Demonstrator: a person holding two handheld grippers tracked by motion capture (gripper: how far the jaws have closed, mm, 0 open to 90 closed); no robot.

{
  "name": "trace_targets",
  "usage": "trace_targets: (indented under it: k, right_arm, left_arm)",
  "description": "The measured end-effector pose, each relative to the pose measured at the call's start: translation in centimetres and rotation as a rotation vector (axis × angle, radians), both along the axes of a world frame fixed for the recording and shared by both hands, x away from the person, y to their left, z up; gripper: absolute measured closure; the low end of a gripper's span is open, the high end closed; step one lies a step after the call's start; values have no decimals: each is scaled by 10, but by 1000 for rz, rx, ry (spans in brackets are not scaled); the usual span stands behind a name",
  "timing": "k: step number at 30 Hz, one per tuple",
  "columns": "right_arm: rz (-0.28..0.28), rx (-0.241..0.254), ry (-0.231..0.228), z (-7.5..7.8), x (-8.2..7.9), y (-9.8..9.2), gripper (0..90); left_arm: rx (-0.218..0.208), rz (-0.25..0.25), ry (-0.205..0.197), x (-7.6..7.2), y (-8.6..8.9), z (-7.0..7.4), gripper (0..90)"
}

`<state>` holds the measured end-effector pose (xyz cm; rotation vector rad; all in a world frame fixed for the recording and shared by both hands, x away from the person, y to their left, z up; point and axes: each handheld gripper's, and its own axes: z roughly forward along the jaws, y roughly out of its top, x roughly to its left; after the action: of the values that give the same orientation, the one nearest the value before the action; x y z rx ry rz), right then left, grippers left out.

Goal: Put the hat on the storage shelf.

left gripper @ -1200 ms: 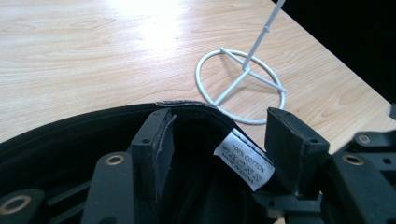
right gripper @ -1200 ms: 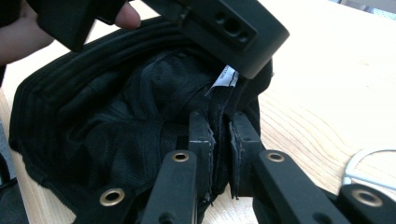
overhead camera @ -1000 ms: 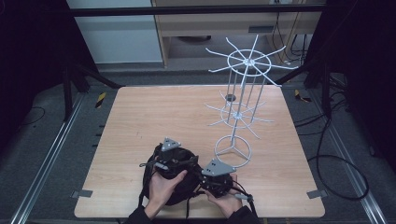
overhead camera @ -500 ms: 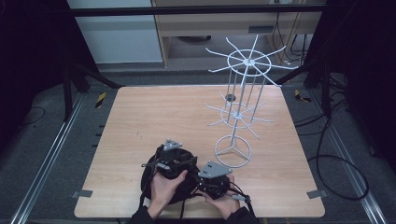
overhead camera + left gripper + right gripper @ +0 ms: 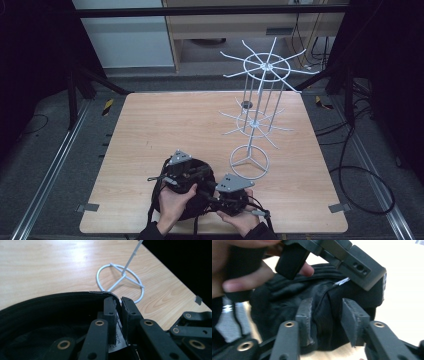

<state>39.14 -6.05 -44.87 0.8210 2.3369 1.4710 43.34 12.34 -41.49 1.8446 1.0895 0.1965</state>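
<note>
A black cap (image 5: 196, 168) lies on the wooden table (image 5: 175, 120) near its front edge, with both hands on it. My left gripper (image 5: 119, 306) is shut on the cap's rim (image 5: 50, 305), by a white label; its jaws have just been closing. In the high view the left gripper (image 5: 200, 175) points right. My right gripper (image 5: 327, 312) stands open, its jaws just having been opening, with black cap fabric (image 5: 287, 297) loose between the pads. From the high view the right gripper (image 5: 214, 196) faces left toward the cap.
A white wire display rack (image 5: 260, 100) with two tiers of spokes stands right of centre; its ring base (image 5: 120, 280) lies close beyond the cap. Dark frame posts and cables surround the table. In the right gripper view the other gripper (image 5: 332, 255) and a hand (image 5: 237, 277) sit just ahead.
Both hands have stayed at the cap near the front edge. In the high view the two grippers have shifted only slightly toward each other.
</note>
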Motion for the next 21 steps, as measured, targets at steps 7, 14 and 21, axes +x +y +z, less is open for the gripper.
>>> trace_targets:
  k: [7, 14, 21]
  right_arm:
    - [0, 103, 0, 15, -4, -23, 498]
    - [11, 133, -19, 28, -9, -23, 487]
    - [-44, 136, -37, 32, -4, -35, 487]
  left_arm:
    - [-46, -12, -52, -5, 14, 17, 829]
    - [-26, -5, -110, -9, 18, 28, 832]
    - [-49, -6, -137, -10, 26, 33, 834]
